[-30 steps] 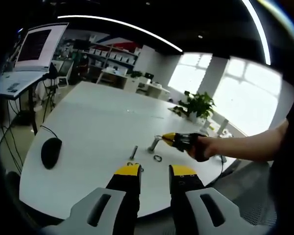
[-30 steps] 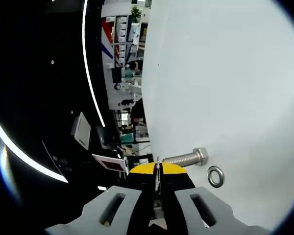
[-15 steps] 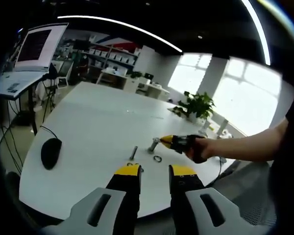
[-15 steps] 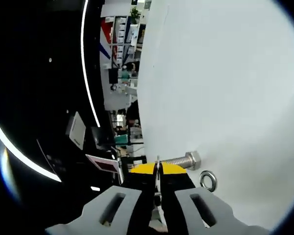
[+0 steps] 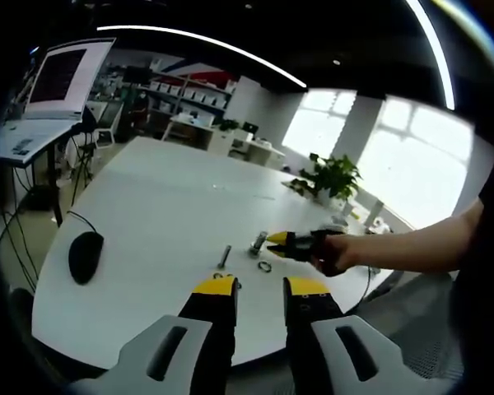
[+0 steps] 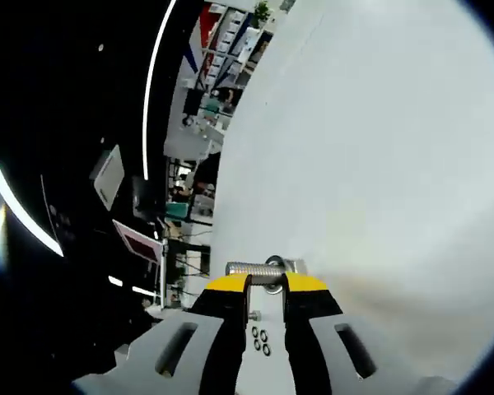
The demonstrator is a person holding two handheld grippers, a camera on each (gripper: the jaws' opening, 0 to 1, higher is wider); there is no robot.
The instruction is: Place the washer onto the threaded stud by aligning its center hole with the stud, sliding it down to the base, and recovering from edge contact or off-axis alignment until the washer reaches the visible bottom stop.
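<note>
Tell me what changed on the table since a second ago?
The right gripper opened its jaws and slid closer to the bolt, which now sits just past its tips. The washer, the second bolt and the left gripper stayed as they were.

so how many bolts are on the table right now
2. One bolt stands on its head just ahead of the right gripper. A second bolt lies on the white table to its left, ahead of the left gripper. Others may be hidden.

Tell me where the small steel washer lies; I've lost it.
In the left gripper view, the small steel washer lies flat on the white table, just below the right claw.
</note>
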